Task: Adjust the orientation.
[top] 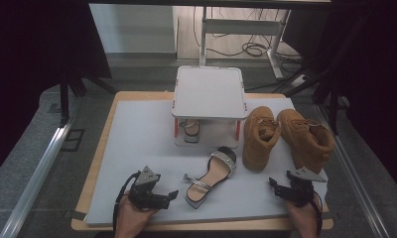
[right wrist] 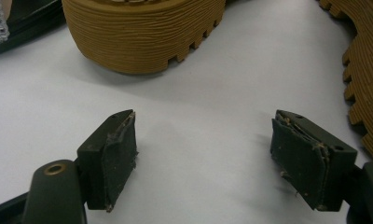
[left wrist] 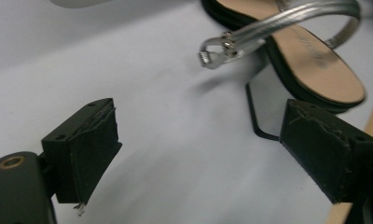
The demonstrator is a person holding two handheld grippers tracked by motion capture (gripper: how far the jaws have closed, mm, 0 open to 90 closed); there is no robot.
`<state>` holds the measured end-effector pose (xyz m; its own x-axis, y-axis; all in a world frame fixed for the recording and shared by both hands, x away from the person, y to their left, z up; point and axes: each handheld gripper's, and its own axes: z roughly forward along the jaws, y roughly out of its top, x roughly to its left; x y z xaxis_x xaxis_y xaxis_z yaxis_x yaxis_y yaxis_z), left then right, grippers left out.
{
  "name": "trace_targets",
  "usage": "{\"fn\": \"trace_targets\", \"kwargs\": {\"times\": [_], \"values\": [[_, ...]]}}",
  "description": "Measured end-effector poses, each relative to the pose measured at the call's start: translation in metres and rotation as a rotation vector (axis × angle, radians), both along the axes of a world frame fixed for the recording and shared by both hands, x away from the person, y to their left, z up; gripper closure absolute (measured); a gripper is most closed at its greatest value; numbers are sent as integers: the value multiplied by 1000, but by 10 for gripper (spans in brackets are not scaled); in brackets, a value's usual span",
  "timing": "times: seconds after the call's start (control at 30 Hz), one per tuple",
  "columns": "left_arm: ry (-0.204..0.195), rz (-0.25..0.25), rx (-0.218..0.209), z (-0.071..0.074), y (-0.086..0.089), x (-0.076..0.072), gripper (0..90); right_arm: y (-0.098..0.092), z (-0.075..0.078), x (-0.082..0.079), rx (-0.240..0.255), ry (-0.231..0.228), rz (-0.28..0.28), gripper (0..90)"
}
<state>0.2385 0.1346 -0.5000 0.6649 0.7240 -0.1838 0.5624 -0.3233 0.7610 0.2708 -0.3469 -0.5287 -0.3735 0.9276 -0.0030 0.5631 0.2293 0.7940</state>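
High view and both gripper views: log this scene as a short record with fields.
surface: white mat on a wooden table
sandal: silver straps, lying on the mat between the two grippers
second sandal: on the lower level of the white shelf stand
tan boots: pair, right of the stand, on the mat
left gripper: jaws open, empty, pointing toward the sandal
right gripper: jaws open, empty, near the boots

Your left tongs point(top: 174, 194) sit low with the jaws spread wide, nothing between them, pointing toward your right. Your right tongs point(top: 272, 182) gape too, empty, aimed leftward.
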Motion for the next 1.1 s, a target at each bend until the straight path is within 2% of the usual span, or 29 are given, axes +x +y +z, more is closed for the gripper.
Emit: {"fn": "trace_targets", "kwargs": {"times": [0.13,0.27,0.5,0.9,0.97,1.1], "values": [[-10,-17,16,-1,-6,-9,115,0,0,0,0,0,0,225],[-3,-30,19,-3,-13,-15,120,0,0,0,0,0,0,225],[-3,-76,41,-6,-29,-20,123,0,0,0,0,-2,0,225],[5,-100,70,-14,-53,-15,146,0,0,0,0,-2,0,226],[11,-105,58,-15,-56,-14,145,0,0,0,0,-2,0,225],[7,-114,62,-14,-62,-12,151,0,0,0,0,-2,0,226]]}}
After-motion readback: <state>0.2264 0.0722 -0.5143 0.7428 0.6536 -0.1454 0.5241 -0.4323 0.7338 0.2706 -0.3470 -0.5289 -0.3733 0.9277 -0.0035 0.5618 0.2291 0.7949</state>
